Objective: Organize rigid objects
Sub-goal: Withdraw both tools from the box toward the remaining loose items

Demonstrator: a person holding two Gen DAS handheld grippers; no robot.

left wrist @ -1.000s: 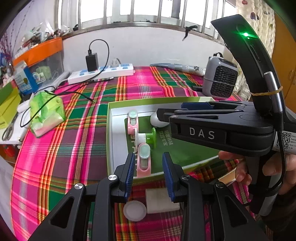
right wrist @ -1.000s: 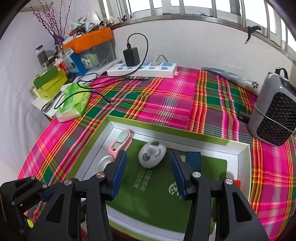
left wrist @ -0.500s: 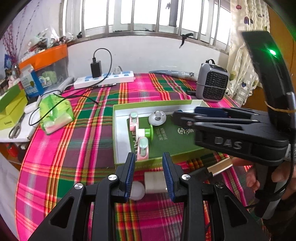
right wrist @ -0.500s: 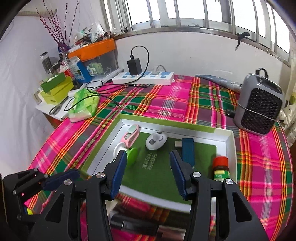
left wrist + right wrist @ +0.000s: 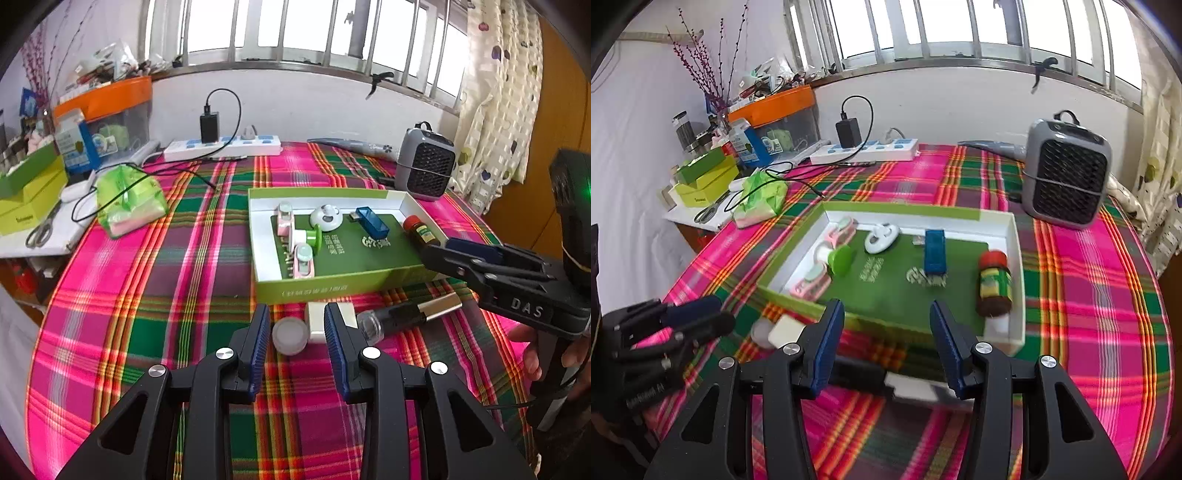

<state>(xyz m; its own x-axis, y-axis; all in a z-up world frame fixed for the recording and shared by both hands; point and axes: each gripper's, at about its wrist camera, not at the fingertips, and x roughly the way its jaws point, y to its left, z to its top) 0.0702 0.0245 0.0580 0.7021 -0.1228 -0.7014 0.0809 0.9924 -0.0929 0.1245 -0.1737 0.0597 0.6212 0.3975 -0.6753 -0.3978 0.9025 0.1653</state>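
A green box lid (image 5: 317,290) (image 5: 1015,236) on the plaid table holds two pink clips (image 5: 285,221), a white and green roller (image 5: 308,238), a white oval gadget (image 5: 325,217), a blue block (image 5: 372,222) and a red-capped bottle (image 5: 993,282). In front of it lie a white round cap (image 5: 290,335), a white block (image 5: 316,321) and a dark tube with a silver end (image 5: 406,314). My left gripper (image 5: 295,338) is open, its fingers beside the cap and block. My right gripper (image 5: 886,336) is open, low above the tube (image 5: 908,382).
A grey heater (image 5: 1065,168) stands at the back right. A power strip with a charger (image 5: 221,146), a green tissue pack (image 5: 127,201), scissors (image 5: 40,230), yellow-green boxes (image 5: 701,179) and an orange-lidded bin (image 5: 779,112) fill the back left. A curtain (image 5: 491,110) hangs at the right.
Both grippers have pulled back from the box lid toward the table's near edge. The cap, block and tube now show in front of the lid. Both stay open.
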